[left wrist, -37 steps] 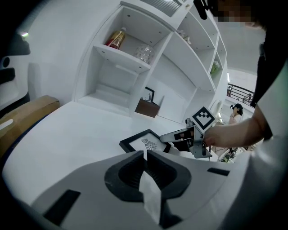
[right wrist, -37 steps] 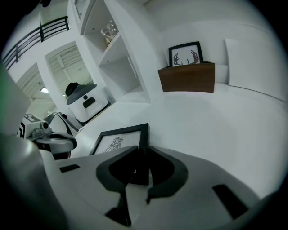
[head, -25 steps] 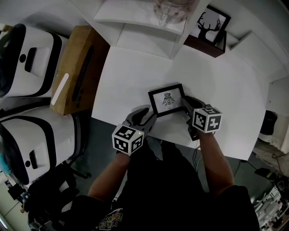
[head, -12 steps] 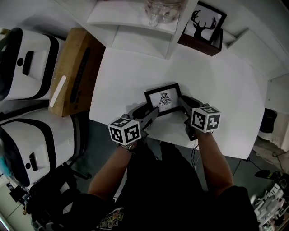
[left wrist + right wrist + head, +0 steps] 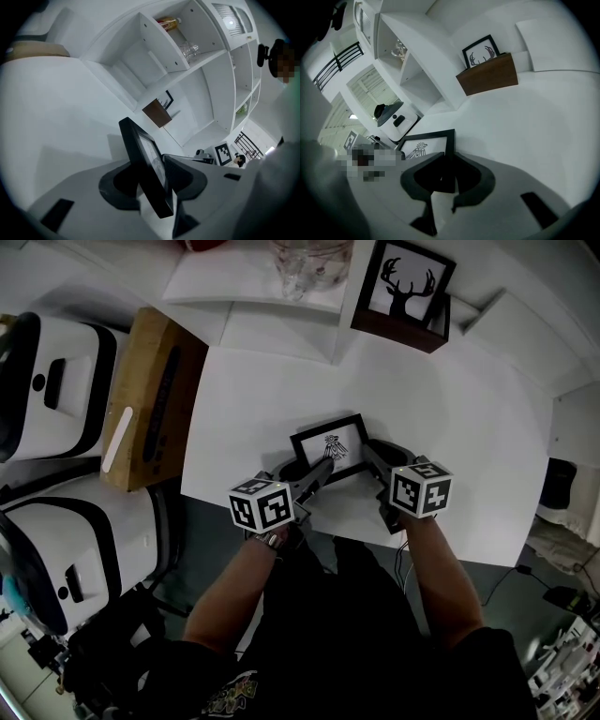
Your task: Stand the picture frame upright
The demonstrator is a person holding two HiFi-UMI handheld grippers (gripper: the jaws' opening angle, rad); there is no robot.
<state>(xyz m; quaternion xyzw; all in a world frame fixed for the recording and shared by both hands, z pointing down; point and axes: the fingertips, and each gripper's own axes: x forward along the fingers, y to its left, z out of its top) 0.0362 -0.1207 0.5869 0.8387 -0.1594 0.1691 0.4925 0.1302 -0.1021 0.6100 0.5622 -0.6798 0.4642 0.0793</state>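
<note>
Small black-framed picture of a bird drawing (image 5: 330,448) stands tilted on the white table (image 5: 450,409), right claw (image 5: 370,452) clamping its right edge for support; left claw (image 5: 317,471), jaws just narrowing, loosely straddles its left edge to help raise it

You wore a dark short-sleeved top (image 5: 328,634) that left your forearms bare, and your left gripper (image 5: 314,472) and right gripper (image 5: 372,454) were grey-bodied with dark-lined jaws, each carrying a white cube (image 5: 261,505) printed with black square markers.
</note>
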